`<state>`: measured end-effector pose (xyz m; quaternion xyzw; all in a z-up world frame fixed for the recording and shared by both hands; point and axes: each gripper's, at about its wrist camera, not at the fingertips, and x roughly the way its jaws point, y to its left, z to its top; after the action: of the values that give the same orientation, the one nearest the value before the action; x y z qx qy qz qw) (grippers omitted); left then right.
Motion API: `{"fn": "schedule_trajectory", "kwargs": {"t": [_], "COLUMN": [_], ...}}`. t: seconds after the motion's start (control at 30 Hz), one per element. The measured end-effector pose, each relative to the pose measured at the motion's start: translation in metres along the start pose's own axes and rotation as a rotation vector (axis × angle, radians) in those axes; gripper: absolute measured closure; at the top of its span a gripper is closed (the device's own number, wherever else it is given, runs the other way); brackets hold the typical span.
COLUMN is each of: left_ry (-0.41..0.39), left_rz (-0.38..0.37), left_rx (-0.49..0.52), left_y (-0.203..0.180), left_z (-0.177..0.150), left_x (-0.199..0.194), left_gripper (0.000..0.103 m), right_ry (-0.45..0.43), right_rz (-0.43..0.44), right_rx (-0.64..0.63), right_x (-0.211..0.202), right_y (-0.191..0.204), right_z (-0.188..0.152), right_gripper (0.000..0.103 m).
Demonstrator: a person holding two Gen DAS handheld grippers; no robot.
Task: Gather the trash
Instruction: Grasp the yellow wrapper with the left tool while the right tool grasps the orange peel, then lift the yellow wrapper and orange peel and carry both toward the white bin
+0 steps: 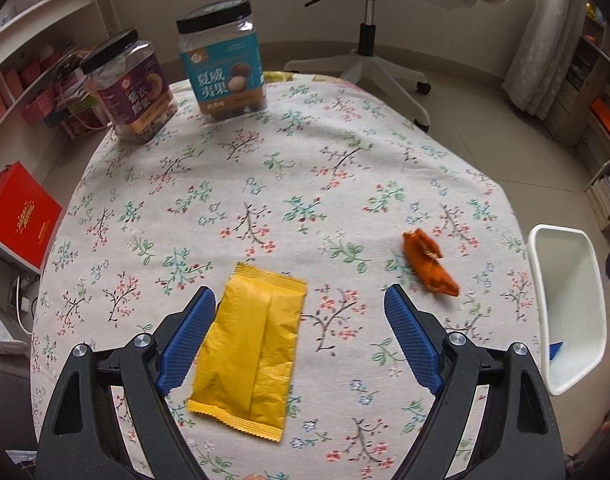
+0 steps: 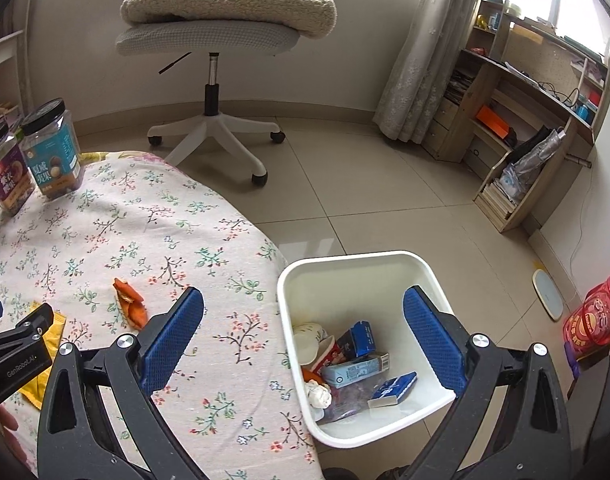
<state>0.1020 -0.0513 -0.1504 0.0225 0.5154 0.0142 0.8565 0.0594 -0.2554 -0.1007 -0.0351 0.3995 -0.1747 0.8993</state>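
Observation:
A flat yellow wrapper (image 1: 249, 350) lies on the floral tablecloth (image 1: 289, 184), just inside my left gripper's left finger. My left gripper (image 1: 301, 300) is open and empty above the cloth. A crumpled orange wrapper (image 1: 429, 268) lies to its right; it also shows in the right wrist view (image 2: 131, 304). My right gripper (image 2: 303, 300) is open and empty, over the table edge and the white trash bin (image 2: 345, 268). The bin stands on the floor and holds several cartons and wrappers. The bin also shows in the left wrist view (image 1: 565, 276).
Two black-lidded snack jars, purple (image 1: 129, 88) and teal (image 1: 223, 60), stand at the table's far left. A white swivel chair (image 2: 225, 32) with a blanket stands beyond the table. Shelves (image 2: 517, 132) line the right wall. A red box (image 1: 19, 216) lies left of the table.

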Motion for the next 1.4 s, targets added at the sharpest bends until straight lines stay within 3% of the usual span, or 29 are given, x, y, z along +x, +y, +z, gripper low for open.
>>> {"fn": "schedule_trajectory", "kwargs": {"t": [0.2, 0.37, 0.43, 0.5, 0.57, 0.7, 0.93, 1.0, 1.03, 1.1, 1.17, 1.27, 1.4], "left_ry": [0.174, 0.280, 0.261, 0.237, 0.229, 0.212, 0.108, 0.079, 0.065, 0.038, 0.012, -0.023, -0.055], "left_rz": [-0.003, -0.077, -0.089, -0.098, -0.102, -0.111, -0.086, -0.084, -0.083, -0.087, -0.086, -0.079, -0.086], "left_rx": [0.057, 0.073, 0.102, 0.128, 0.135, 0.081, -0.054, -0.086, -0.099, -0.128, -0.151, -0.183, -0.235], "left_y": [0.023, 0.035, 0.038, 0.041, 0.046, 0.070, 0.123, 0.135, 0.141, 0.150, 0.157, 0.168, 0.183], "left_z": [-0.015, -0.030, -0.033, -0.035, -0.037, -0.037, -0.022, -0.017, -0.013, -0.011, -0.003, -0.001, 0.002], "left_x": [0.040, 0.061, 0.059, 0.053, 0.050, 0.045, 0.016, 0.006, 0.002, -0.009, -0.013, -0.024, -0.032], "left_gripper": [0.019, 0.019, 0.025, 0.042, 0.053, 0.082, 0.083, 0.083, 0.083, 0.083, 0.083, 0.083, 0.083], "right_ry": [0.036, 0.091, 0.118, 0.135, 0.158, 0.203, 0.271, 0.307, 0.321, 0.346, 0.349, 0.354, 0.295], "right_rz": [0.048, 0.078, 0.093, 0.103, 0.116, 0.152, 0.218, 0.257, 0.289, 0.349, 0.388, 0.463, 0.542], "right_rx": [-0.054, -0.126, -0.160, -0.193, -0.226, -0.248, -0.278, -0.262, -0.236, -0.184, -0.171, -0.134, -0.123], "right_x": [0.010, 0.026, 0.036, 0.044, 0.052, 0.070, 0.097, 0.104, 0.106, 0.106, 0.102, 0.092, 0.063], "right_y": [0.035, 0.067, 0.080, 0.093, 0.105, 0.124, 0.150, 0.154, 0.155, 0.157, 0.162, 0.169, 0.180], "right_z": [0.005, 0.005, 0.004, 0.002, -0.001, -0.005, -0.007, -0.009, -0.009, -0.004, 0.000, 0.000, 0.007], "right_gripper": [0.007, 0.007, 0.007, 0.007, 0.007, 0.007, 0.008, 0.017, 0.027, 0.047, 0.078, 0.081, 0.082]}}
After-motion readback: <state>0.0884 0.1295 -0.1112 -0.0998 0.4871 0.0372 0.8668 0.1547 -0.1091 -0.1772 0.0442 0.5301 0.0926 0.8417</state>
